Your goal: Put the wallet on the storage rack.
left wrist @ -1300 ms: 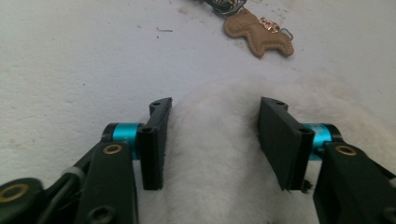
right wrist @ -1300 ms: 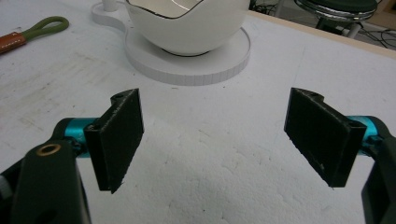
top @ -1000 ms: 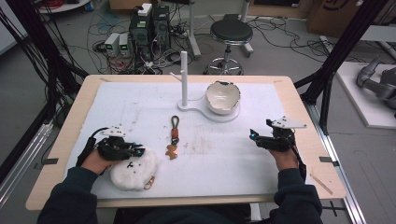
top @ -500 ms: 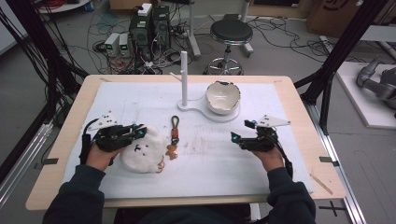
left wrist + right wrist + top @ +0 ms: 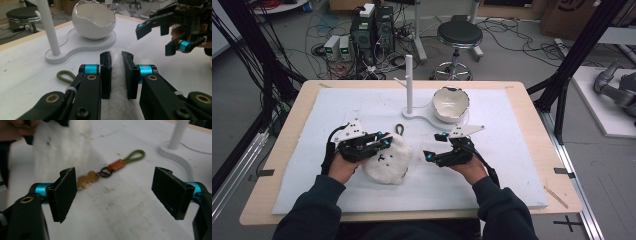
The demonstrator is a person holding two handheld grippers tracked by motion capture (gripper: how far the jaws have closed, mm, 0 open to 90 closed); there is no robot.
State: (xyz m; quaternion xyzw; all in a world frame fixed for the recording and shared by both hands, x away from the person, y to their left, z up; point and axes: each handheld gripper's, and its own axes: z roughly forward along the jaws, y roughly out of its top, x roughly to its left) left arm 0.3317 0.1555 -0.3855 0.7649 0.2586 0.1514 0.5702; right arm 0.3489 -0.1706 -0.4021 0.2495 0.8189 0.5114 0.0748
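**Plush clamped in left gripper, keychain beside it**

White fluffy plush toy (image 5: 387, 159) sits on the white mat (image 5: 512, 145), on the near side of the white stand (image 5: 408, 85), i.e. toward the person. Left gripper (image 5: 384, 142) has its jaws nearly together w/ a strip of the plush's fur pinched between them; in the left gripper view the white fur (image 5: 116, 85) fills the narrow gap between the black pads. The plush bulges out below and right of the gripper in the high view.

Keychain: olive loop (image 5: 136, 155), orange tag (image 5: 116, 165), brass keys (image 5: 86, 181). It lies flat on the mat between the stand's base and the plush; the loop end points at the stand, the key end is just beside the plush. In the high view the loop (image 5: 400, 129) pokes out above the plush.

Right gripper (image 5: 429, 155) is near the stand's base, on the person's side, to the right of the plush, apart from it. Its jaws stand wide, have just been closing a little, nothing between the pads; keychain lies beyond them on the mat.

Cracked-egg white bowl (image 5: 451, 104) sits on the stand's round base plate, right of the post.
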